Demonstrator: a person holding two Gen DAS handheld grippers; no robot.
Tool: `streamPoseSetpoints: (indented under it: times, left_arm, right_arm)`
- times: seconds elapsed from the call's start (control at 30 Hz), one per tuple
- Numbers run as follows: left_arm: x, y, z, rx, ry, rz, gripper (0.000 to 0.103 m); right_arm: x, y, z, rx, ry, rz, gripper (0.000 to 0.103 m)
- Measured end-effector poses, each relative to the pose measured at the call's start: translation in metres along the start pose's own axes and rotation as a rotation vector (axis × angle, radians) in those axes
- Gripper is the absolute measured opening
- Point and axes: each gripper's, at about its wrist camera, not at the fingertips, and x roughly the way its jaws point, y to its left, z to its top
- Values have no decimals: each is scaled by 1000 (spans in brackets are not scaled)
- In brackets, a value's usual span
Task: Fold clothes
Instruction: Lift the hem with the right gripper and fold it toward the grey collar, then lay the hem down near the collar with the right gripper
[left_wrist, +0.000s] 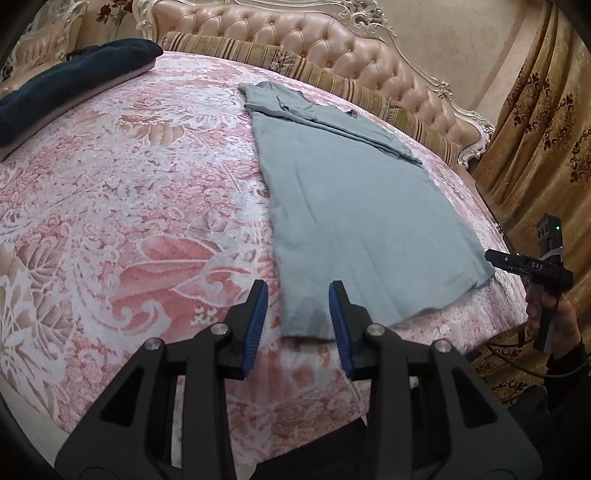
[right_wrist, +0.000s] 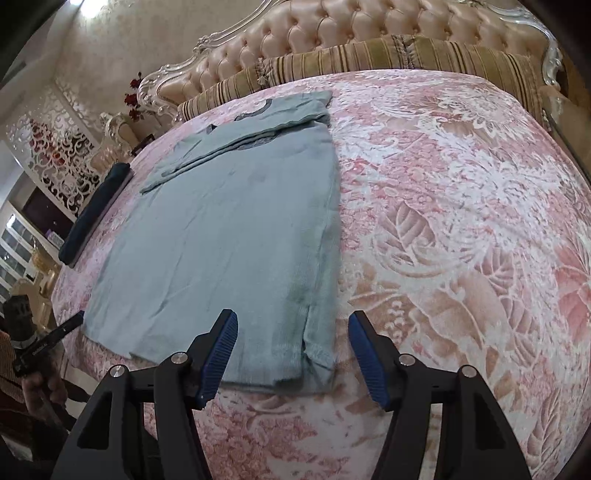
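Grey-blue shirt (right_wrist: 221, 240) flat on bedspread (right_wrist: 461, 221) | left gripper (left_wrist: 299, 295) parted, empty | right gripper (right_wrist: 291, 325) wide, empty, above hem

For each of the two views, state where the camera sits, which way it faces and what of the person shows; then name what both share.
Left wrist: on the left claw, open, facing the shirt's near-left hem; right claw and hand at right.
Right wrist: on the right claw, open, facing the hem's right corner; left claw and hand at left.
Shared: grey-blue shirt, pink bedspread, dark folded garment, headboard.
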Motion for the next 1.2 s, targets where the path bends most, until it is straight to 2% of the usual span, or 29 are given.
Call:
streamPoseSetpoints:
  times: [0.2,0.3,0.33,0.37,0.43,0.5,0.73,1.03,1.2]
  left_arm:
    - [3,-9,0,44,34,0,38]
    - [4,-10,0,50,50,12,36]
    - [5,-10,1,49,55,17,26]
    - [6,-10,1,48,60,23,11]
    - [6,-11,0,51,65,32,10]
    - [6,-13,0,62,68,41,10]
    - [-5,-1,7,-46,32,-65,6]
    - [-19,-5,24,-42,-32,-106,6]
    - [-25,-7,53,-26,-77,-124,6]
  right_arm:
    - [1,5,-3,-42,13,-28,62]
    - [0,8,-6,-70,15,-58,48]
    - [0,8,-7,-71,17,-58,37]
    - [0,6,-7,-65,20,-53,25]
    - [0,3,-8,-55,25,-40,16]
    - [-2,3,-9,-53,21,-32,15]
    - [-14,9,-3,-61,-15,-2,12]
    - [-24,9,7,-53,-62,16,12]
    - [-31,11,21,-50,-91,47,12]
